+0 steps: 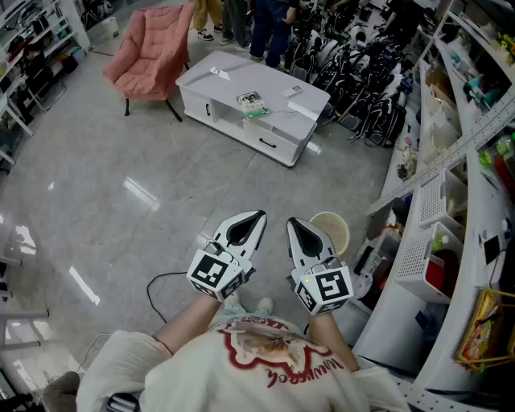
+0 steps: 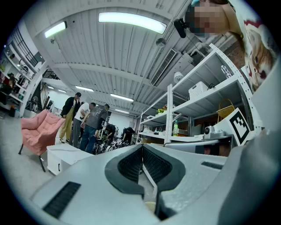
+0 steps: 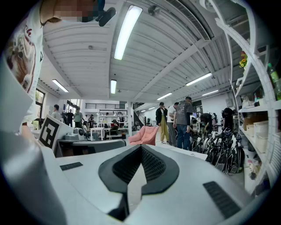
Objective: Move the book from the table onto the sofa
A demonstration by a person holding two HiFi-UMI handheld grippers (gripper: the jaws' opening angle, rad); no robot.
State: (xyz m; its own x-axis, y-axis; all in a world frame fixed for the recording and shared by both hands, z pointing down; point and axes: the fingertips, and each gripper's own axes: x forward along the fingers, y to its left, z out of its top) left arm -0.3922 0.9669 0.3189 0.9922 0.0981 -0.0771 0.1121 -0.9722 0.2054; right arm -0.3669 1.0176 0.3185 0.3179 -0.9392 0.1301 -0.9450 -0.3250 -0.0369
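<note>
While I am looking down through the head view, the left gripper (image 1: 258, 215) and the right gripper (image 1: 290, 221) are hanging side by side low in the picture, just in front of the person's cream shirt (image 1: 265, 354), with their tips near each other but not touching. In the left gripper view the dark ribbed fingers (image 2: 127, 165) are pressing together along their whole seam, and nothing is sitting between them. The right gripper view is showing the same: its fingers (image 3: 151, 165) are pressed together on nothing.

The book (image 1: 253, 105) is lying flat on the white low worktop (image 1: 229, 80), roughly at the middle of its top. It is sitting well apart from both pairs of fingers, far up the picture across a wide stretch of glossy grey floor (image 1: 121, 185), and almost straight ahead of the left gripper's tip. The pink sofa (image 1: 153, 52) is standing just beside the worktop's left end, farther to the left than either gripper is pointing.

From the left gripper view I am seeing the sofa and the worktop off to the left of the fingers, but the book is too small to make out there. Several people (image 1: 265, 24) are standing behind the worktop, next to a row of black bags (image 1: 362, 72), and white shelving (image 1: 451, 161) is running down the right side.
</note>
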